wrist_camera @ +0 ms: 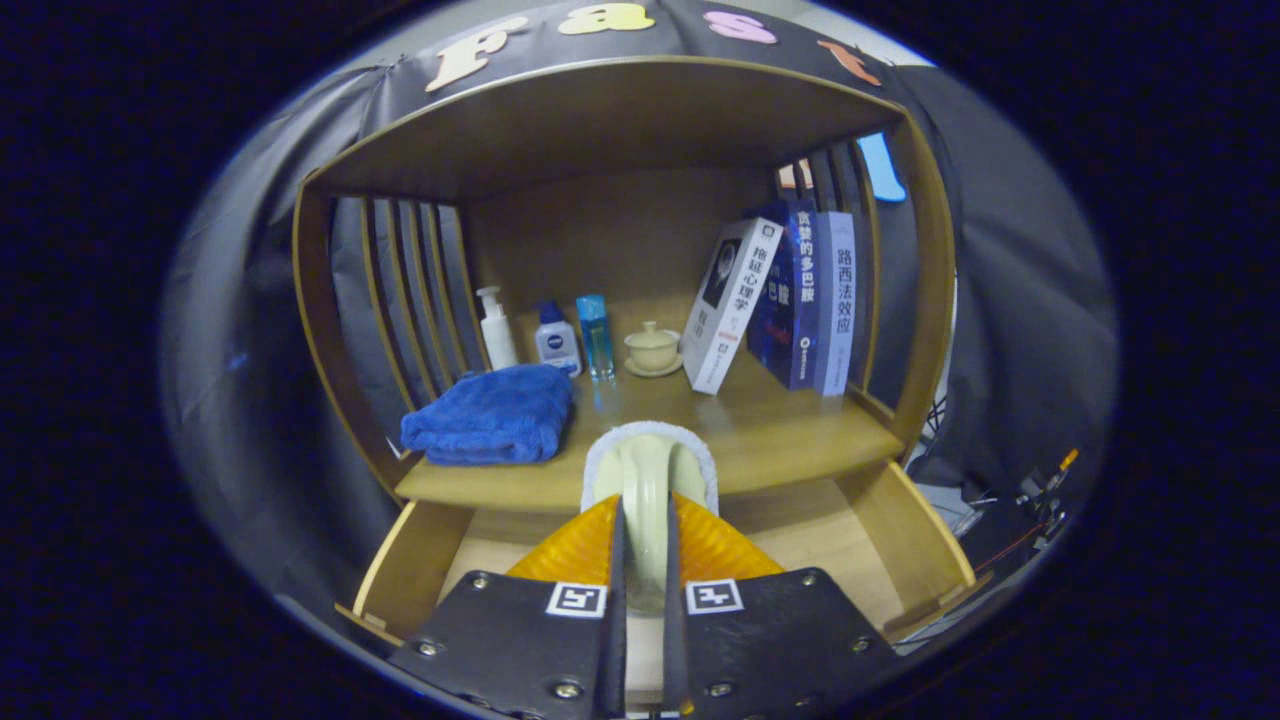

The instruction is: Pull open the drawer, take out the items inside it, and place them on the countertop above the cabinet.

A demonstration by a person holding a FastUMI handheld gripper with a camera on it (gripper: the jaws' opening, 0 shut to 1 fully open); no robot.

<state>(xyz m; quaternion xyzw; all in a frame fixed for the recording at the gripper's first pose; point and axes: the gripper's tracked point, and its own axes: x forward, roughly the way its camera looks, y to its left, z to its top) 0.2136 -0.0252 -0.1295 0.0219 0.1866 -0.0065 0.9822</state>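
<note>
A cream-coloured brush [648,480], its handle arching up and its head edged with a white fuzzy rim, is pinched between the two fingers of the gripper [645,560], which press on the handle from both sides. It is held up over the open drawer [900,540], at about the level of the front edge of the countertop [790,430]. The drawer is pulled well out below that edge, and the bare part of its wooden floor that shows holds nothing else, though the gripper hides much of it. So the step in hand looks like the carry: the item is out of the drawer and not yet set down. The next move calls for bringing it forward over the countertop and lowering it onto a free patch, probably the bare wood between the folded blue towel [490,415] and the leaning books [780,300]. Care is needed to stay short of the small lidded cup [652,348] and the bottles [555,335] standing at the back.
</note>
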